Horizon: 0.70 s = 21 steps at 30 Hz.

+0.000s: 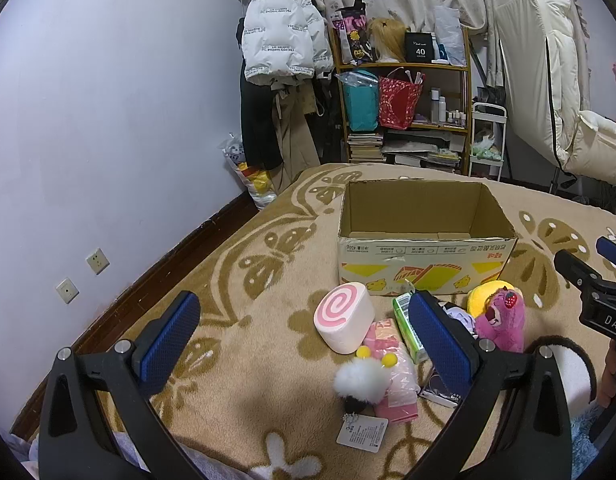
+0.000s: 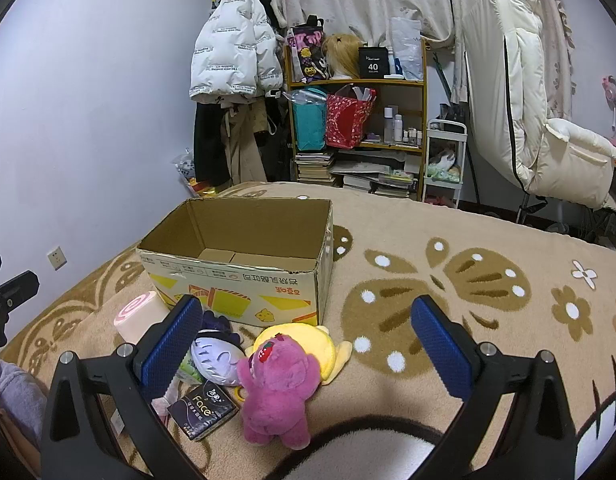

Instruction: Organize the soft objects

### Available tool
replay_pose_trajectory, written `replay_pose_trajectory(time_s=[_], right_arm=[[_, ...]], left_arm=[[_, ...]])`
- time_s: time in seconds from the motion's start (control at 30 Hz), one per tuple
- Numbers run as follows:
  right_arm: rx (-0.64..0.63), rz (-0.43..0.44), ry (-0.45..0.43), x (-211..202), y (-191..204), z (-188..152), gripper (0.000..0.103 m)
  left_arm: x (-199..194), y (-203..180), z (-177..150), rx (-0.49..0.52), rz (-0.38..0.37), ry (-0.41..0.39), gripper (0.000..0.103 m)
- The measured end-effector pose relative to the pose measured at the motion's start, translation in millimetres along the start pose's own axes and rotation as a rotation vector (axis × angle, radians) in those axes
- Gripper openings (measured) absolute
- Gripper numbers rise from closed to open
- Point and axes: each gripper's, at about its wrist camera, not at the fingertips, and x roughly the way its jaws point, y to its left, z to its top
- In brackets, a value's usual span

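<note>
Left wrist view shows our left gripper [image 1: 308, 340] with its fingers wide apart and nothing between them, held above the patterned blanket of the bed [image 1: 236, 264]. Our right gripper [image 2: 308, 344] is the same: fingers spread, empty, hanging over the toys.

We judge the task barely begun. The cardboard box [image 1: 424, 236] sits open toward the far end of the bed, and as far as both views show, only its bare floor flaps are inside. Everything soft lies outside it, in a cluster just in front of the box's near wall: the pink swirl cushion [image 1: 344, 316], the pink bear plush [image 2: 276, 388], the yellow plush [image 2: 320, 344] partly under the bear, a pale round plush [image 2: 218, 356] with a drawn face, and a white pompom charm [image 1: 362, 378] lying on a pink packet [image 1: 392, 372]. Mixed in are a dark tissue pack [image 2: 202, 410] and a green carton [image 1: 408, 326], which may not belong with the soft things.

All the moving is left to do; the bear lies closest to our right fingers.
</note>
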Motion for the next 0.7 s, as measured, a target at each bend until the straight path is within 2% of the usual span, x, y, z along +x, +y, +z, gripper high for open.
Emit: replay_pose_trajectory(time_s=[0.7], right_arm=[[0.002,-0.001,0.001,0.9,-0.9,-0.5,0.103]], left_arm=[[5.9,-0.7,-1.0,0.002,0.008,0.023,0.103]])
